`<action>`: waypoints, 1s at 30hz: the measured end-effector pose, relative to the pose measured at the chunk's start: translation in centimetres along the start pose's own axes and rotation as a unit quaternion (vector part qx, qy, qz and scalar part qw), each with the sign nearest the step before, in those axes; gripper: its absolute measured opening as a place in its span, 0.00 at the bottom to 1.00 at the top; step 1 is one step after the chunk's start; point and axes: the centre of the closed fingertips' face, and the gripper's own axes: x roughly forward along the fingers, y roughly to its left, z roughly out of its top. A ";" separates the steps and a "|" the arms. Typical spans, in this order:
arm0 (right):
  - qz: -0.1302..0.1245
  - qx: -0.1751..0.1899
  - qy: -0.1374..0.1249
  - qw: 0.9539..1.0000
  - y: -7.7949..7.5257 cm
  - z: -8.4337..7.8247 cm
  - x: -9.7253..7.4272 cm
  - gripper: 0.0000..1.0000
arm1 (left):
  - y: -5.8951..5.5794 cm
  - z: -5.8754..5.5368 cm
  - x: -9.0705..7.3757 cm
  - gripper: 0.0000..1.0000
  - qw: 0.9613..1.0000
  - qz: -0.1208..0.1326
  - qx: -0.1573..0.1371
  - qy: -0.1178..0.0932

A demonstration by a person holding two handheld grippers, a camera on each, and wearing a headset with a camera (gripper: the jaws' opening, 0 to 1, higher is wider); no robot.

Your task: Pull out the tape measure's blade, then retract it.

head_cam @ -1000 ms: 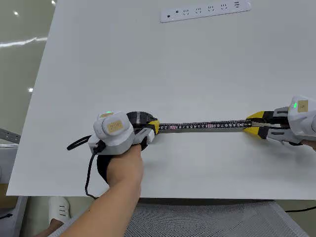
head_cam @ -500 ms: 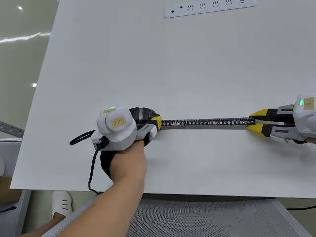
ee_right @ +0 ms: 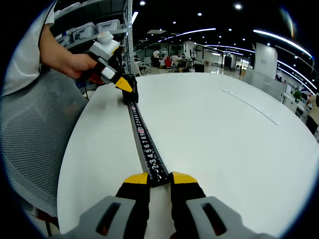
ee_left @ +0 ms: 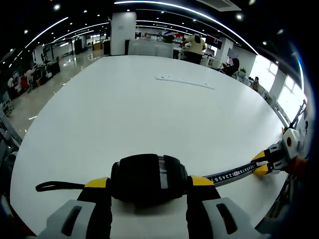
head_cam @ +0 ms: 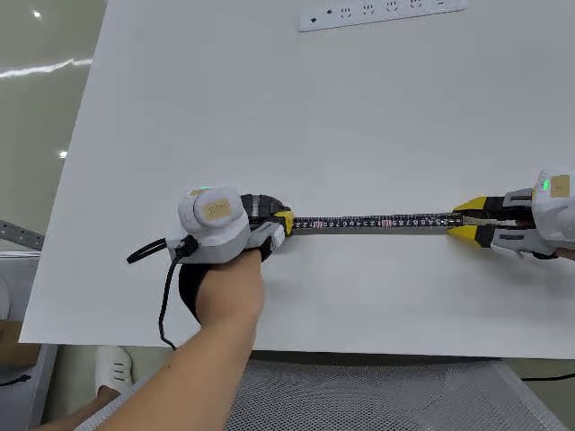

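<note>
Change since half a second ago: we find the drawn length of the blade (head_cam: 377, 221) much the same. The left gripper (head_cam: 277, 229) looks rolled a little, its white body sitting slightly higher in the head view. The right gripper (head_cam: 467, 221) has kept its place at the right edge.

Items, nearest first:

- One forearm and hand (head_cam: 225, 283), lower left of centre in the head view, holding the left gripper.
- Grippers, two. The left one has its jaws pressed against both sides of the tape measure (ee_left: 148, 177). The right one has its yellow tips pinching the free end of the blade, as its own view shows.
- Tape measure, one: a black case lying on the table (head_cam: 359, 108), left of centre in the head view.
- Strap, one (ee_left: 52, 187), black, trailing from the case toward the left edge of the left gripper view.
- Blade, one, stretched level from the case rightward to the right gripper, just above the tabletop.
- Table, one, white.
- Power strip, one (head_cam: 382, 11), white, at the top edge, well apart from the rest.
</note>
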 end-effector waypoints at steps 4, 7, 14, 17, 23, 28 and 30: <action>0.003 0.000 -0.001 1.000 0.2 0.4 0.3 0.14 | -0.1 -0.1 -0.1 0.57 1.000 0.001 0.001 0.004; 0.011 -0.001 -0.008 1.000 0.5 1.0 0.8 0.13 | 0.0 -0.1 0.0 0.56 1.000 -0.001 0.000 0.004; 0.025 -0.002 -0.022 0.999 1.0 2.2 2.0 0.13 | 0.0 -0.1 0.0 0.56 1.000 -0.002 -0.003 0.002; 0.032 -0.006 -0.025 0.999 1.4 2.6 2.5 0.13 | 0.0 -0.1 0.0 0.56 1.000 -0.003 -0.004 0.002; 0.044 -0.007 -0.035 0.998 2.1 3.5 3.6 0.13 | 0.0 -0.1 0.0 0.56 1.000 -0.004 -0.006 0.001; 0.051 0.000 -0.045 0.998 2.5 4.2 4.7 0.13 | 0.1 0.0 0.0 0.56 1.000 -0.004 -0.007 0.000; 0.051 -0.001 -0.046 0.998 2.6 4.3 5.0 0.13 | 0.1 0.0 0.0 0.56 1.000 -0.005 -0.007 0.001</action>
